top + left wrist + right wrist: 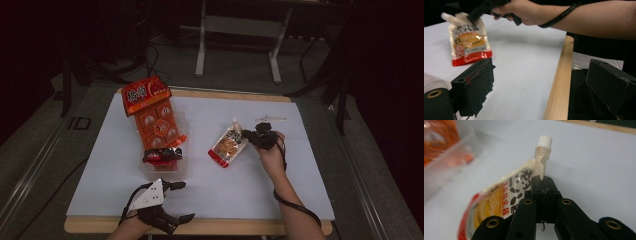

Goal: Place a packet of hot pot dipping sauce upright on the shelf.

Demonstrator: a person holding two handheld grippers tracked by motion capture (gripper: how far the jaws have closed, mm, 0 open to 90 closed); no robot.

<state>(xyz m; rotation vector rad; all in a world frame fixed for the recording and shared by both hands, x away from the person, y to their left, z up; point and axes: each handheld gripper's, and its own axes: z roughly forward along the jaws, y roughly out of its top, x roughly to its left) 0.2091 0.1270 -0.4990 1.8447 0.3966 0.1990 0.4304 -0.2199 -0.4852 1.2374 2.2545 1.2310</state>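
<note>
A spouted food pouch with a white cap, a yellow picture and a red bottom edge lies tilted on the white sheet right of centre. My right gripper is shut on the pouch's top corner just below the spout, and its jaws meet on the film. The left gripper view has the pouch lifted at its top, with the right hand above it. My left gripper rests near the table's front edge at the left. Its jaws stand wide apart and nothing is between them.
A clear plastic tray sits left of the pouch, holding a tall orange snack pack and a dark red packet. A small pale wrapper lies at the back right. The wooden table edge runs beside my left gripper.
</note>
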